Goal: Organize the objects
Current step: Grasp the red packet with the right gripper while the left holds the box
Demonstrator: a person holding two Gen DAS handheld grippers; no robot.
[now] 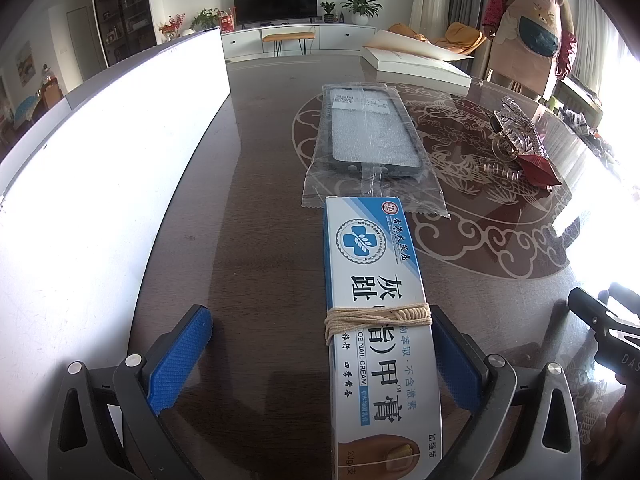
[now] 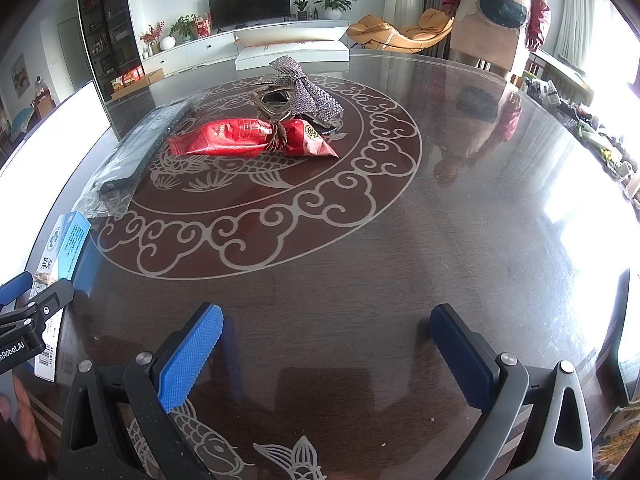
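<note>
Blue-white cream box (image 1: 380, 320), one; bagged phone case (image 1: 366, 132), one; red packet (image 2: 248, 138), one.

**Two low wrist views across one glass-topped table**

The left wrist camera sits low over the table (image 1: 260, 184), looking forward between its blue fingers (image 1: 180, 356) toward the television (image 1: 276, 0) on the far wall, with the cream box (image 1: 380, 300) very close under the lens. The right wrist camera rides just as low, a little to the right, facing the same wall. Both views share the bagged phone case (image 1: 364, 132), the red packet (image 2: 252, 138), the glittery bow (image 2: 308, 88), and the aproned person (image 2: 496, 8) beyond.
</note>
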